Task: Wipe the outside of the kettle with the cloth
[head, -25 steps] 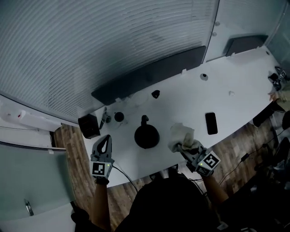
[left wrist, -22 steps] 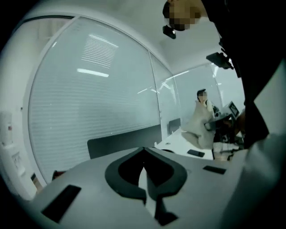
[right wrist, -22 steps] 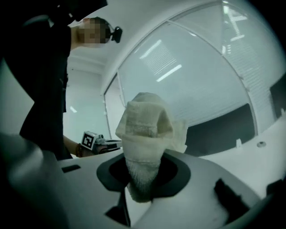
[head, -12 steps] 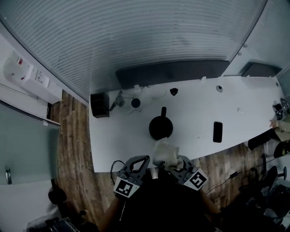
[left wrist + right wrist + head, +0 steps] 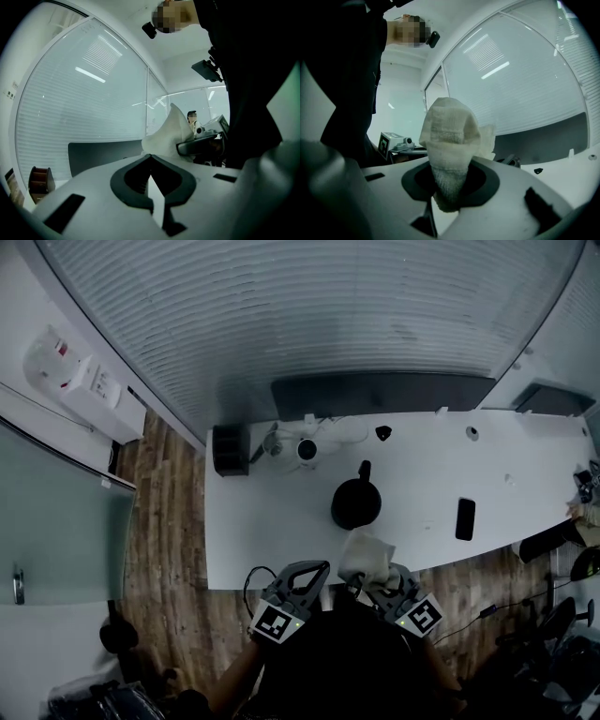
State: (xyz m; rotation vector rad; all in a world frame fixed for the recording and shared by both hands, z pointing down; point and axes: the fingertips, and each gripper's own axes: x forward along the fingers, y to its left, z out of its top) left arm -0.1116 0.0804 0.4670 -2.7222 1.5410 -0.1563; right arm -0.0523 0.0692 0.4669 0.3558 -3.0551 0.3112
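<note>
A black kettle stands on the white table, its handle pointing to the far side. My right gripper hangs at the table's near edge, shut on a bunched white cloth that sticks up between its jaws. My left gripper is close beside it to the left, shut and holding nothing. In the left gripper view the cloth and the right gripper show just ahead. Both grippers are on the near side of the kettle, apart from it.
A black phone lies right of the kettle. A black box, a small round device and cables sit at the table's far left. A dark panel runs along the far edge under a blinded glass wall. Wood floor lies left of the table.
Both grippers have drawn in from either side of the kettle to meet at the table's near edge. The head view has swung, so the table sits more level in the picture.
</note>
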